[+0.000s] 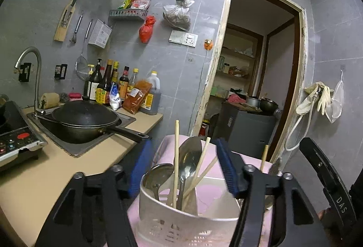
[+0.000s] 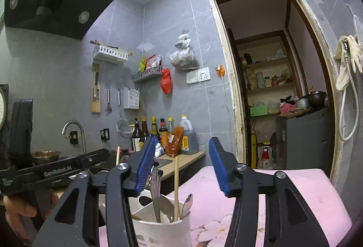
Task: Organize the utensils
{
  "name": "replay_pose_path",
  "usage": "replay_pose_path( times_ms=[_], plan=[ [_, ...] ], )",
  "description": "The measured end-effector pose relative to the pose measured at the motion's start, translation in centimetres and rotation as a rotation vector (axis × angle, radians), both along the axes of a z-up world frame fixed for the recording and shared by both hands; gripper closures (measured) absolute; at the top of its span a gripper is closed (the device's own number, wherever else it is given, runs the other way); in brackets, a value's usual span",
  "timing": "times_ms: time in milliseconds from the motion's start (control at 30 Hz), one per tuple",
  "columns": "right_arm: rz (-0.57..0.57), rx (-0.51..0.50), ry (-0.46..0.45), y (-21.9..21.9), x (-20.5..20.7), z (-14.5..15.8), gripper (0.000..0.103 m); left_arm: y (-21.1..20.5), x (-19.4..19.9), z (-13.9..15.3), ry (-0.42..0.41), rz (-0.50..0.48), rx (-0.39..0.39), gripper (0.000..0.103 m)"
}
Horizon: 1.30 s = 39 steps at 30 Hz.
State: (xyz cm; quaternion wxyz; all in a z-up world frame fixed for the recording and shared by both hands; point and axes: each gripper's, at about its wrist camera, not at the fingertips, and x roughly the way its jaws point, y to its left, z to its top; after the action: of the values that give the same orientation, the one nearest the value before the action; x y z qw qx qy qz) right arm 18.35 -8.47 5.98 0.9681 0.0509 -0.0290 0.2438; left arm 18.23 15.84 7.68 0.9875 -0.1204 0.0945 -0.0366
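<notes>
- Two grippers, left gripper (image 1: 183, 165) and right gripper (image 2: 181, 167), are hovering spread apart, grasping nothing, over the white holder (image 1: 188, 213) on the near pink surface (image 2: 283, 197).
- Utensils are already standing inside: spoons (image 1: 187, 165) and chopsticks (image 1: 175, 165); the next move is probably calling for straightening them.

Between my left jaws stands the utensil holder (image 1: 181, 213), and its spoons (image 1: 188, 163) and chopsticks (image 1: 175, 156) rise in the gap. The pink surface (image 2: 283, 197) toward its right edge lies bare. The wok (image 1: 86, 120) fills the sink on the desk.
</notes>
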Motion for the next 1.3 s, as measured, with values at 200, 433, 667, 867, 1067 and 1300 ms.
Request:
replay_pose_path(
  times_ms=[200, 433, 667, 867, 1067, 1300],
  plan=[
    [-0.02, -0.003, 0.023, -1.7, -2.8, 0.7, 0.025, -0.3, -3.0, 0.6, 0.008, -0.033, 0.016, 0.016],
    [-0.062, -0.028, 0.084, -3.4, -6.4, 0.5, 0.004, -1.6, -6.4, -0.3, 0.048, -0.077, 0.061, 0.006],
    [-0.137, -0.056, 0.173, -4.9, -9.4, -0.8, 0.0, -3.0, -9.4, -2.5, 0.084, -0.085, 0.095, 0.006],
    [-0.226, -0.121, 0.251, -5.9, -11.2, -2.8, 0.0, -4.0, -11.2, -4.5, 0.096, -0.052, 0.127, 0.006],
    [-0.288, -0.169, 0.264, -5.8, -12.4, -4.0, 0.0, -4.6, -12.1, -6.3, 0.114, -0.034, 0.144, 0.006],
    [-0.304, -0.186, 0.271, -5.9, -12.7, -4.7, 0.0, -5.0, -12.3, -7.1, 0.121, -0.024, 0.152, 0.006]
  ],
)
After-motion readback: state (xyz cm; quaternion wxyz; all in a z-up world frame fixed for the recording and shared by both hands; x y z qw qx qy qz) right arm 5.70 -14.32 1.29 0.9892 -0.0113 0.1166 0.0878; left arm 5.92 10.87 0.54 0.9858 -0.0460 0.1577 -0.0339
